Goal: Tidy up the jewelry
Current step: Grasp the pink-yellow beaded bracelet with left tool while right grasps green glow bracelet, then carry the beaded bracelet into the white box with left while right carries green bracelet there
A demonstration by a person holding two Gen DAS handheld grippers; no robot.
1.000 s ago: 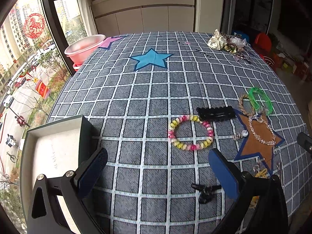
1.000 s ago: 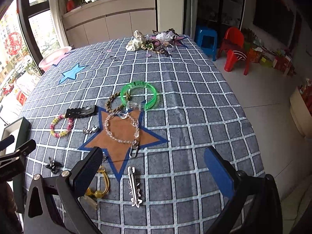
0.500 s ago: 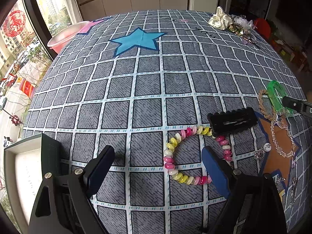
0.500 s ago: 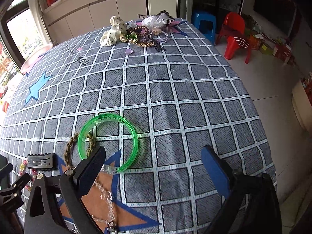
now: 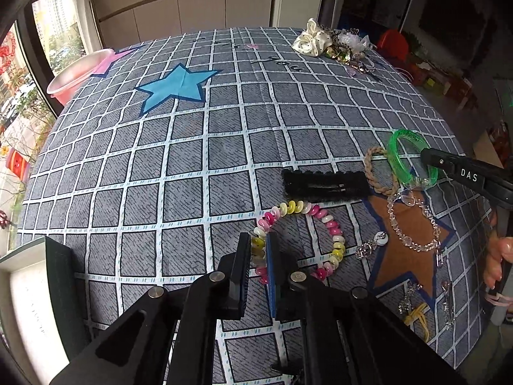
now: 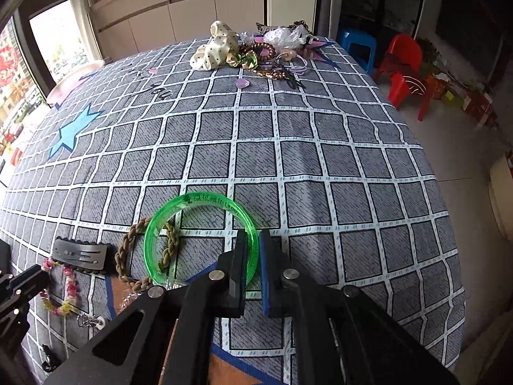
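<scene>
Fingers (image 5: 258, 253) on beaded bracelet (image 5: 333, 224)

Hair clip (image 5: 325, 186) behind beaded bracelet (image 5: 301, 240)

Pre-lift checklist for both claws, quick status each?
1. Left claw shut on beaded bracelet: ok, beads pinched between the pads.
2. Right claw shut on green bangle: ok, rim between the pads.
3. Bangle free of braided band: not ok, bangle overlaps the band.
4. Bangle clear of crystal bracelet: cannot tell, they meet near its lower rim.
5. Beaded bracelet clear of black hair clip: cannot tell, they lie very close.
6. Open box in view at left: ok.
</scene>
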